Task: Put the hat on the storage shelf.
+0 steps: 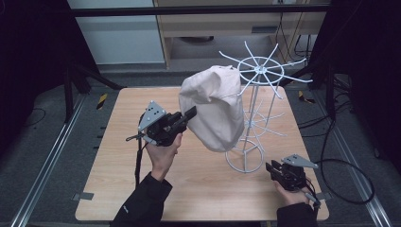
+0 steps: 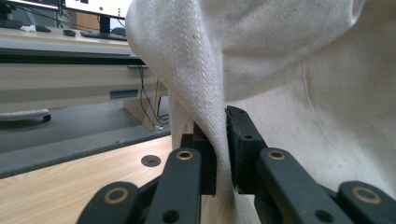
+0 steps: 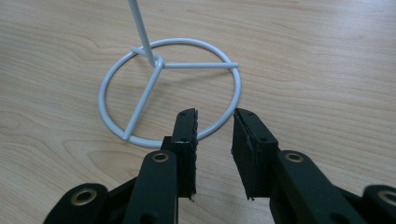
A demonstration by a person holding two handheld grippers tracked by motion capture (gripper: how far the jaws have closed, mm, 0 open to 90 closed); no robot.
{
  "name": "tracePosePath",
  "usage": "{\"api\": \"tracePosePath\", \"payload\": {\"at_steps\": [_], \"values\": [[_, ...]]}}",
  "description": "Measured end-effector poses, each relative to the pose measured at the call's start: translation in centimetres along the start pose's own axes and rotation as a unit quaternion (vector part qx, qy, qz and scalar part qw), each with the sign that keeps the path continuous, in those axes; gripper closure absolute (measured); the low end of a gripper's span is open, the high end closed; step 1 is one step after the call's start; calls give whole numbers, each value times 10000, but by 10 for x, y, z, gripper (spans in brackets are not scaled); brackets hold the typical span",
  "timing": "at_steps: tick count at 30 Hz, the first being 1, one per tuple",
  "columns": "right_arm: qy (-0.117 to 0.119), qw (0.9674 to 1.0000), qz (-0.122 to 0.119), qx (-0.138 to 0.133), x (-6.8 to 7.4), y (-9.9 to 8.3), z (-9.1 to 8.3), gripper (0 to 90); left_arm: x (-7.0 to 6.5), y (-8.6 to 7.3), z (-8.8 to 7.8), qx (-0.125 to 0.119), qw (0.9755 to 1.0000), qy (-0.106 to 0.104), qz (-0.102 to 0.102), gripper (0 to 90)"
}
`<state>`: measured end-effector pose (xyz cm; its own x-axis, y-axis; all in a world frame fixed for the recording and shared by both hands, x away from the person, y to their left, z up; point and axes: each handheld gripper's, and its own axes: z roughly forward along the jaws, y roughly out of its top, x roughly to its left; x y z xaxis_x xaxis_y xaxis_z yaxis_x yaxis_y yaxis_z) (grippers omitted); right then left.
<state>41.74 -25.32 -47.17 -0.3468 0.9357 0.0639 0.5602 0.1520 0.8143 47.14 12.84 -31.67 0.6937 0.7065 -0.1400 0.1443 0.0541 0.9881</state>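
A cream cloth bag (image 1: 212, 106) hangs from an arm of a white wire rack (image 1: 257, 71) standing at the table's right centre. My left gripper (image 1: 189, 115) reaches the bag from the left and is shut on a fold of its fabric (image 2: 222, 140), pinched between both pads. The cloth (image 2: 289, 60) drapes above and to the right of the jaws. My right gripper (image 1: 270, 166) rests low beside the rack's ring base (image 1: 245, 160). In the right gripper view it is open (image 3: 215, 122), its fingertips just at the near rim of the ring base (image 3: 170, 88), nothing between them.
The wooden table (image 1: 123, 156) has bare surface at left and front. A cable (image 1: 350, 179) trails off the right edge. A desk with monitors and a keyboard (image 2: 100, 35) stands beyond the table. Black frame legs (image 1: 75, 80) stand at the far left.
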Motion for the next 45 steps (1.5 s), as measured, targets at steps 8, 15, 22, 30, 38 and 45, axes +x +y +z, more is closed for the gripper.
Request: {"api": "tracePosePath", "payload": {"at_steps": [8, 15, 22, 30, 38, 45], "values": [[-1, 10000, -5, -2, 0, 0, 0, 693, 0, -4, 0, 120, 9999, 32, 48, 712], [2, 10000, 20, -3, 0, -1, 0, 679, 6, -6, -9, 142, 9998, 90, 126, 588], [-16, 10000, 30, 8, -1, -1, 0, 671, 12, -6, -29, 258, 9987, 272, 358, 491], [-67, 10000, 16, -20, -1, -2, 2, 634, 25, -16, -52, 604, 9962, 431, 448, 427], [-122, 9999, 72, -86, -2, -4, 2, 537, 43, -42, -80, 1127, 9893, 774, 508, 376], [-164, 9996, 162, -161, -3, -5, 4, 432, 57, -64, -97, 1306, 9855, 1002, 399, 350]]}}
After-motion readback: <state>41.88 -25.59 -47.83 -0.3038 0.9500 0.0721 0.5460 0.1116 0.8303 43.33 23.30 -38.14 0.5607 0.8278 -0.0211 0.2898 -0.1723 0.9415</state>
